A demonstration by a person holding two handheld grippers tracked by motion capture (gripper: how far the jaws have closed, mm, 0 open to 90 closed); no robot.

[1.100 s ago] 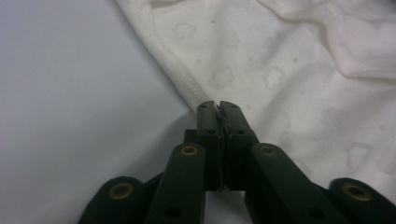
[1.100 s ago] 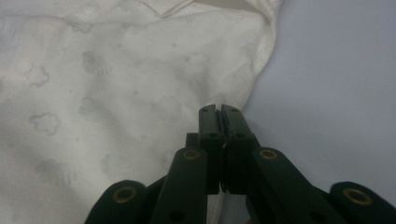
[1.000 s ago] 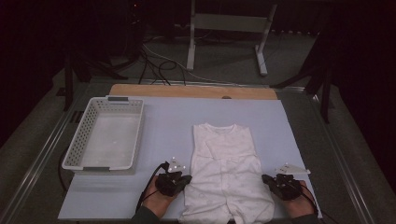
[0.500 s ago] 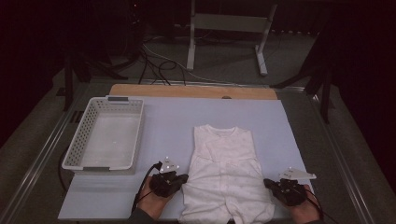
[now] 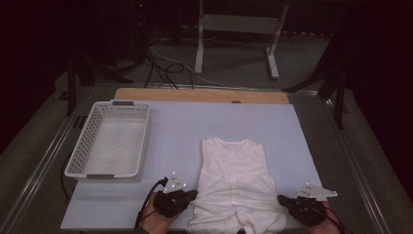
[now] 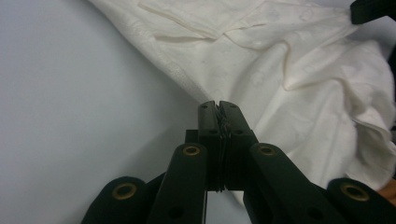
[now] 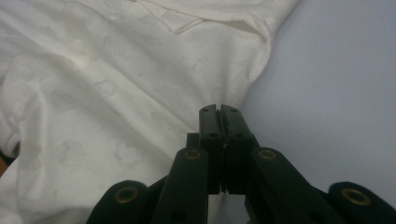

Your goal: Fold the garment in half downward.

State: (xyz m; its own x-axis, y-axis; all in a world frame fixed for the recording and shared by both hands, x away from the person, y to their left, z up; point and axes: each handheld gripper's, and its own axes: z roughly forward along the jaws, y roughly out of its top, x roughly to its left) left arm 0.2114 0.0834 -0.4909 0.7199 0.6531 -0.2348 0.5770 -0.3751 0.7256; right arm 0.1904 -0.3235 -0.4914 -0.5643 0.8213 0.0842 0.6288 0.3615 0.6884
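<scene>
A white baby garment (image 5: 234,178) lies flat on the pale blue mat (image 5: 195,122), neck away from me, with its near end bunched up. My left gripper (image 5: 191,195) is at the garment's near left edge and my right gripper (image 5: 283,200) at its near right edge. In the left gripper view the jaws (image 6: 218,105) are shut, pinching the hem of the cloth (image 6: 303,70). The right gripper view has its jaws (image 7: 219,110) shut too, on the edge of the cloth (image 7: 116,93). A hand holds each gripper at the bottom of the high view.
A white perforated basket (image 5: 78,161) stands on the left of the mat with nothing in it. A wooden strip (image 5: 199,95) runs along the far table edge. Beyond it are a metal stand (image 5: 238,34) and cables on the floor.
The garment has slid a little toward me and its near end has bunched. The right gripper has moved right and nearer to me, and the left has shifted slightly nearer.
</scene>
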